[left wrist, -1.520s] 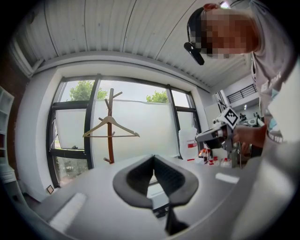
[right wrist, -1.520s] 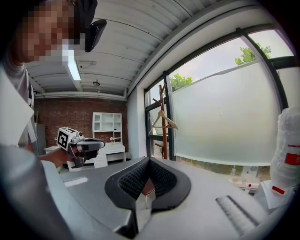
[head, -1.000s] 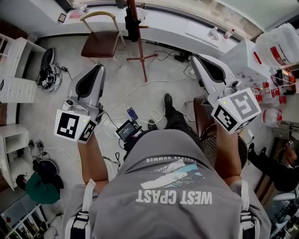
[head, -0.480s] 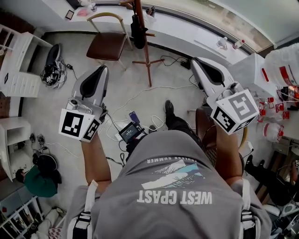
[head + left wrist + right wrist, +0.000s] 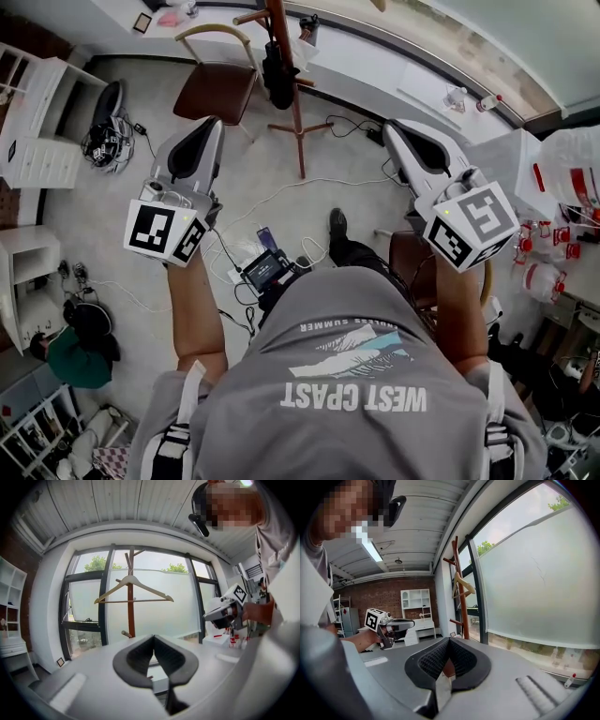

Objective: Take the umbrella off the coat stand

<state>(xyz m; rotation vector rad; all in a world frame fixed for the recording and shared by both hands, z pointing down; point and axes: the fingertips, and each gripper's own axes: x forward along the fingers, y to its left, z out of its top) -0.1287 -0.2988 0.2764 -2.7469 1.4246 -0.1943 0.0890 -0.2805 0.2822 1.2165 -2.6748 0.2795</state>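
Both outstretched forearms are drawing nearer the coat stand [image 5: 292, 103] and its hanging umbrella [image 5: 276, 73]; left gripper [image 5: 210, 124] and right gripper [image 5: 392, 127] are carrying jaws pressed together, empty.

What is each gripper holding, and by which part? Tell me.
Nothing. Left gripper and right gripper are shut, empty; the umbrella hangs on the coat stand.

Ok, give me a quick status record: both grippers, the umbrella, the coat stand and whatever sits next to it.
left gripper: jaws together, empty
right gripper: jaws together, empty
dark folded umbrella: hanging on the stand, untouched
reddish-brown wooden coat stand: upright, ahead of both grippers
pale wooden hanger: on the stand, bare
brown-seated chair: left of the stand in the head view
task: umbrella not yet taken
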